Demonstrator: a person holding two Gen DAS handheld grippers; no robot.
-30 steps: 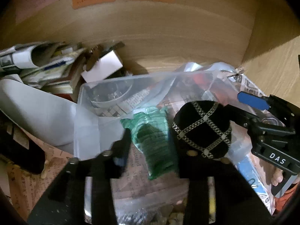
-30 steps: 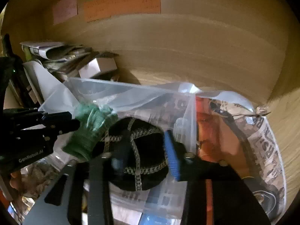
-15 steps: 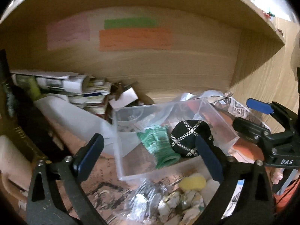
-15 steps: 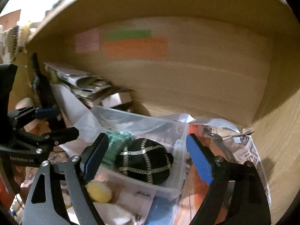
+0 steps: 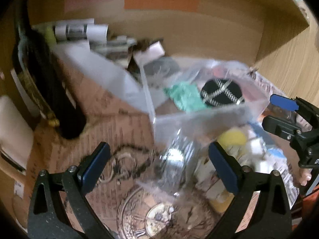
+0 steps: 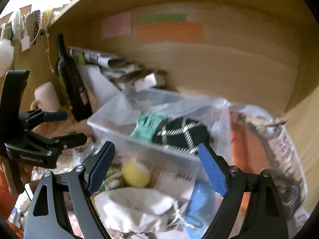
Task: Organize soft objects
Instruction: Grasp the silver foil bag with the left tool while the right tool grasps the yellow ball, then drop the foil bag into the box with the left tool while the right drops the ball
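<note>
A clear plastic bin (image 5: 199, 117) (image 6: 123, 131) stands on the shelf and holds a green knit glove (image 5: 185, 97) (image 6: 149, 125) and a black ball with a silver chain pattern (image 5: 221, 92) (image 6: 181, 135). My left gripper (image 5: 157, 165) is open and empty, in front of the bin. My right gripper (image 6: 155, 165) is open and empty, also short of the bin's near wall. A yellow foam ball (image 5: 231, 138) (image 6: 135, 174) lies outside the bin at its front. A white cloth pouch (image 6: 135, 207) lies below it.
A dark bottle (image 5: 45, 83) (image 6: 69, 83) and a white mug (image 6: 46, 97) stand at the left. Rolled papers (image 5: 83, 31) and a small white box (image 5: 149, 52) lie behind the bin. Newspaper (image 6: 283, 145) covers the shelf floor. A clear bag (image 5: 175, 159) lies in front.
Both grippers have let go of the glove and the black ball in the bin, opened, and pulled back and out. The view has widened to the shelf front.
</note>
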